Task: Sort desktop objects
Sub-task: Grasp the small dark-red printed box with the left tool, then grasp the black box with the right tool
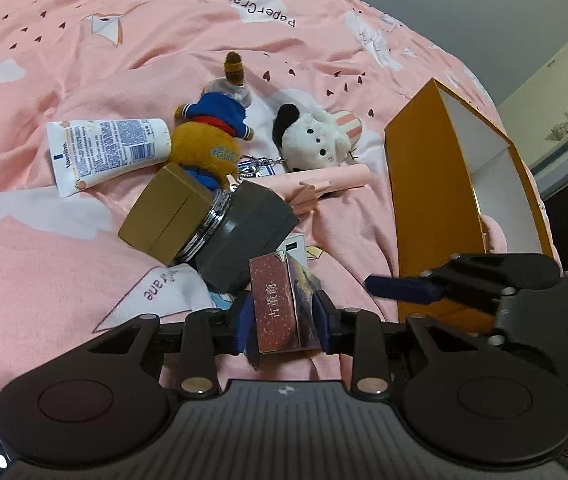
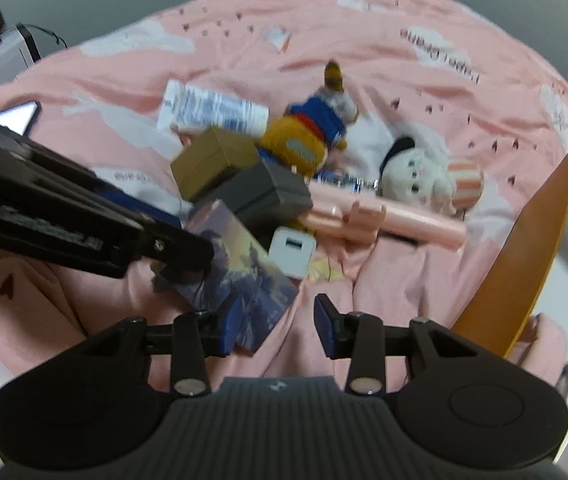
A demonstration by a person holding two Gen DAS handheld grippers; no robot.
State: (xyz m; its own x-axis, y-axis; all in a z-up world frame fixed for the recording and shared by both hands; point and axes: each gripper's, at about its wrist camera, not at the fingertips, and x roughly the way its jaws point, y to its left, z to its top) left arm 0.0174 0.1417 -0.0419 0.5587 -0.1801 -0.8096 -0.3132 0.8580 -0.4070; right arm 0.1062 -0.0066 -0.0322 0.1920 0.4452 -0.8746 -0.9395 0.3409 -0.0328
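Two blue pads of the left gripper (image 1: 284, 316) press the sides of a small printed box (image 1: 280, 304), holding it upright just above the pink bedsheet (image 1: 84, 60). The right gripper (image 2: 278, 326) stands partly open with nothing between its fingers; that same box sits just beside its left finger, its near corner hidden behind the pad. Beyond lie a white charger (image 2: 293, 252), a grey-and-gold case (image 1: 204, 224) and a lotion tube (image 1: 104, 148). An orange box (image 1: 436, 200) is cut off at right. The right view is blurred.
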